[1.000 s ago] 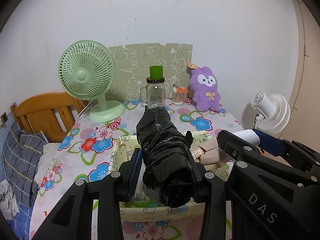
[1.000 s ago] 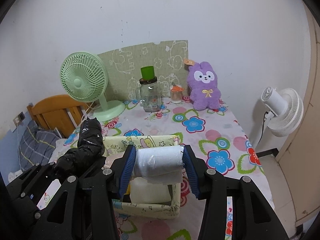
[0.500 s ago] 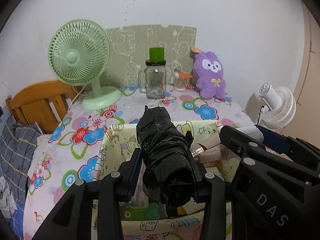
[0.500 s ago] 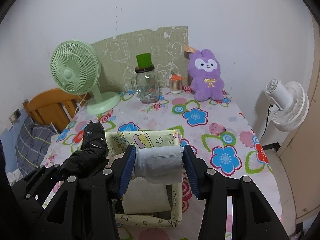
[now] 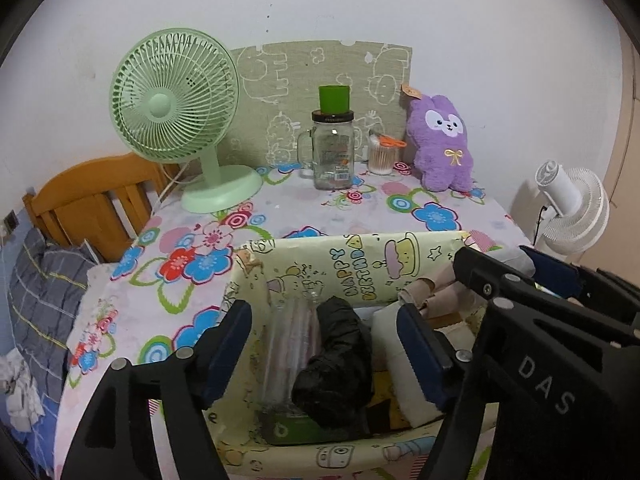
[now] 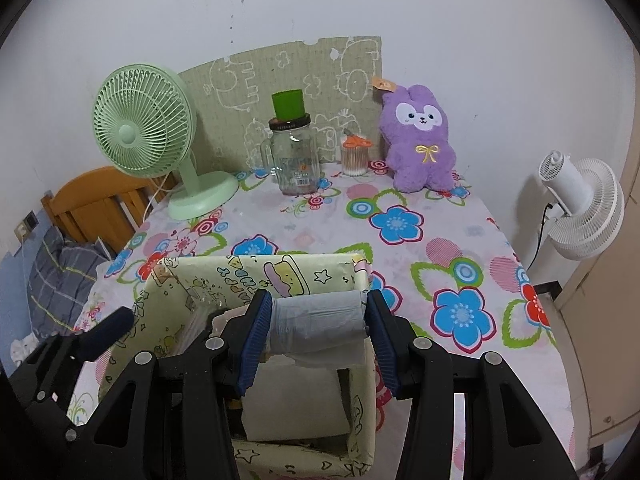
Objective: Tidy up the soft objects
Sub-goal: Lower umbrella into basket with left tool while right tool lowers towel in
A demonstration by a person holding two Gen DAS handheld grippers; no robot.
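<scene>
I am lowering my right claw [image 6: 318, 322] over the box [image 6: 256, 276] on the tabletop [image 6: 420, 216], aiming to release the white roll [image 6: 318, 320] low, beside the packed things. That claw is pinching the roll. My left claw [image 5: 324, 344], just opening, is spreading clear of the black bundle [image 5: 334, 364] lying inside.

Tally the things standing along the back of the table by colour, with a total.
Green: 2, the desk fan and the cup sitting on the jar.
Clear: 2, the glass jar and the swab holder.
Purple: 1, the plush bunny.
Total: 5
</scene>
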